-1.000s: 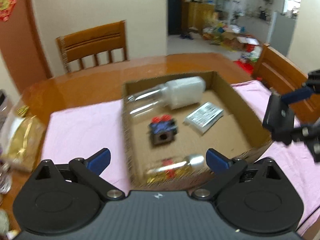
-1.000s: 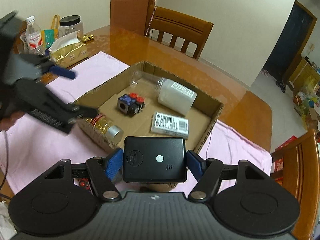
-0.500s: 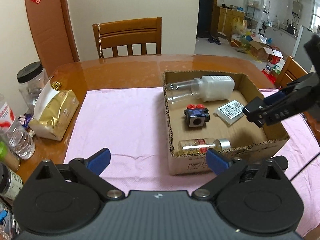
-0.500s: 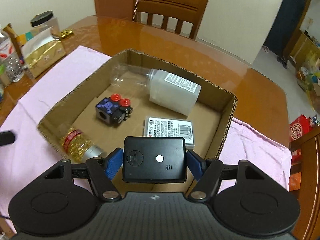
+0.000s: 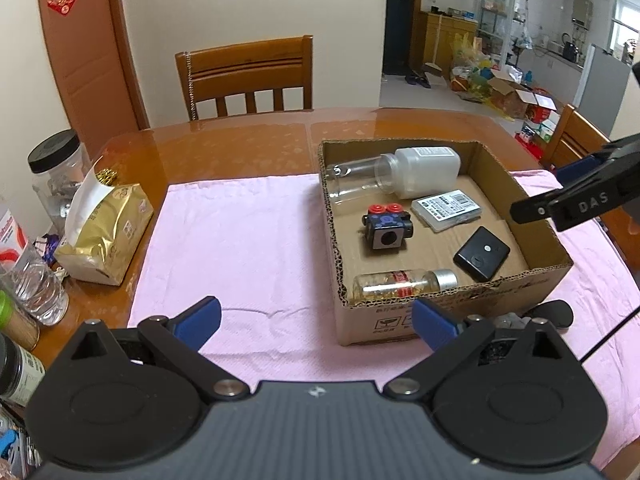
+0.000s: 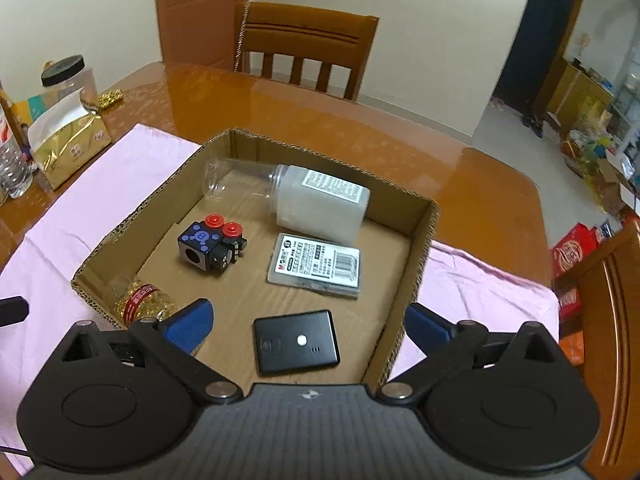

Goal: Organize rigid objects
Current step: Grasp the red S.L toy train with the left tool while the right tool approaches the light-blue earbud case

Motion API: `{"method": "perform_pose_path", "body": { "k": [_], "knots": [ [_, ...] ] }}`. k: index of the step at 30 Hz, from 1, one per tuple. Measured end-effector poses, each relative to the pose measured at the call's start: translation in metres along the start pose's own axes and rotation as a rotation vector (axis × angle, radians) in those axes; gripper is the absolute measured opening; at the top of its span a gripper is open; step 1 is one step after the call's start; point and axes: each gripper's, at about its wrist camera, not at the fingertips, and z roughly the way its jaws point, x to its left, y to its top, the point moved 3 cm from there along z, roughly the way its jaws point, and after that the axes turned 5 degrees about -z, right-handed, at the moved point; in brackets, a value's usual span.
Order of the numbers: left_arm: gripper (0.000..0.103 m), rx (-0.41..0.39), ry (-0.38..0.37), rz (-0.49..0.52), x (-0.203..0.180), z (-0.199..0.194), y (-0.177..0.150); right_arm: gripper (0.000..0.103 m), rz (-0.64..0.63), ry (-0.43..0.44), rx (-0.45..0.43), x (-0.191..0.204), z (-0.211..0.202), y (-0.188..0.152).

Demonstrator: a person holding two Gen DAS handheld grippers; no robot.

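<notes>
An open cardboard box sits on a pink cloth. Inside lie a white jar with a clear cap, a black and blue cube with red knobs, a flat labelled pack, a small bottle with gold contents and a flat black device. My right gripper is open and empty just above the black device; it also shows in the left wrist view. My left gripper is open and empty, in front of the box.
A gold tissue pack, a clear jar with a black lid and water bottles stand at the table's left edge. Wooden chairs stand behind the table and at its right.
My right gripper opened and let go of the black device, which now lies in the box. My left gripper pulled back from the box toward the left.
</notes>
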Motion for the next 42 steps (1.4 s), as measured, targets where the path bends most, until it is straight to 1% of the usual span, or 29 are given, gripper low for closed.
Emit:
{"method": "perform_pose_path", "body": {
  "k": [6,12,15,17,22,25,28,29,31,35,38,42],
  "knots": [
    [0.102,-0.014,-0.043,0.045,-0.005,0.0,-0.005,0.103,0.076,-0.052,-0.02,0.001,-0.023,-0.024],
    [0.102,-0.002,-0.1,0.1,-0.011,0.003,-0.016,0.103,0.165,-0.125,0.013,0.006,-0.035,-0.063],
    [0.102,0.006,-0.115,0.106,-0.013,0.005,-0.024,0.103,0.22,-0.134,0.057,0.005,-0.026,-0.085],
    [0.102,0.011,-0.107,0.098,-0.013,0.006,-0.028,0.103,0.236,-0.143,0.084,0.005,-0.015,-0.097],
    [0.102,0.033,-0.073,0.048,-0.012,0.007,-0.038,0.103,0.246,-0.152,0.097,0.008,0.016,-0.117],
    [0.102,0.049,-0.063,0.027,-0.013,0.008,-0.044,0.103,0.255,-0.153,0.096,0.006,0.029,-0.119],
    [0.102,0.052,-0.034,0.036,-0.016,0.008,-0.047,0.103,0.25,-0.142,0.091,0.005,0.037,-0.121],
    [0.102,0.051,-0.027,0.043,-0.018,0.007,-0.048,0.103,0.256,-0.119,0.079,0.005,0.038,-0.121],
    [0.102,0.05,-0.015,0.053,-0.02,0.006,-0.049,0.103,0.269,-0.109,0.069,0.003,0.039,-0.122],
    [0.102,0.053,-0.01,0.064,-0.026,0.005,-0.05,0.103,0.247,-0.067,0.076,0.003,0.041,-0.124],
    [0.102,0.053,-0.013,0.069,-0.029,0.003,-0.049,0.103,0.205,-0.059,0.079,0.003,0.04,-0.129],
    [0.102,0.055,-0.009,0.083,-0.033,0.002,-0.05,0.103,0.196,-0.035,0.095,0.001,0.037,-0.133]
  ]
}}
